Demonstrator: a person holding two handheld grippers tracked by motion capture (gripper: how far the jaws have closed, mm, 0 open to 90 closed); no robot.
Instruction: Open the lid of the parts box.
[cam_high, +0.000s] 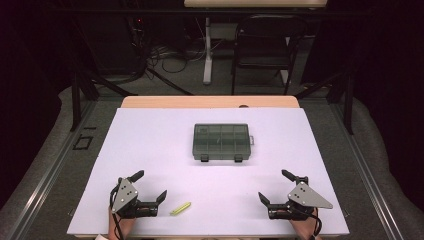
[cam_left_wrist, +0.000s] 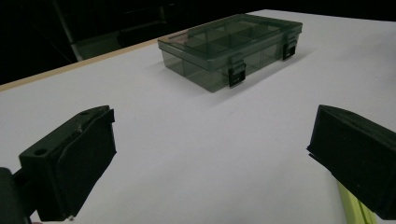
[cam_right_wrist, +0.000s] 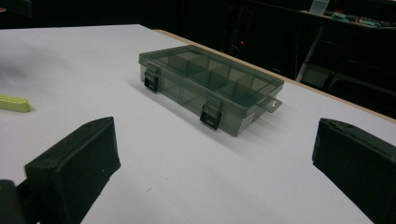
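Both grippers, left (cam_high: 149, 189) & right (cam_high: 272, 186), jaws wide apart, nothing held. Yellow-green stick (cam_high: 180, 208) flat beside left: could skid on pinch. Compartment box (cam_high: 221, 142) latched shut.

A table (cam_high: 150, 130) with a pale, white-lilac top carries two things; along its far edge a strip of light wood shows. Lying flat on it is a smoky-grey, see-through compartment box (cam_high: 220, 142), lid down, with two dark latches on its near side and a small tab on its right end. Through the lid, dividers split the inside into several compartments. Well apart from the box, nearer the person's edge and to the box's left, lies a small yellow-green stick (cam_high: 180, 208), flat on the top and turned slantwise. The top around the box is bare.
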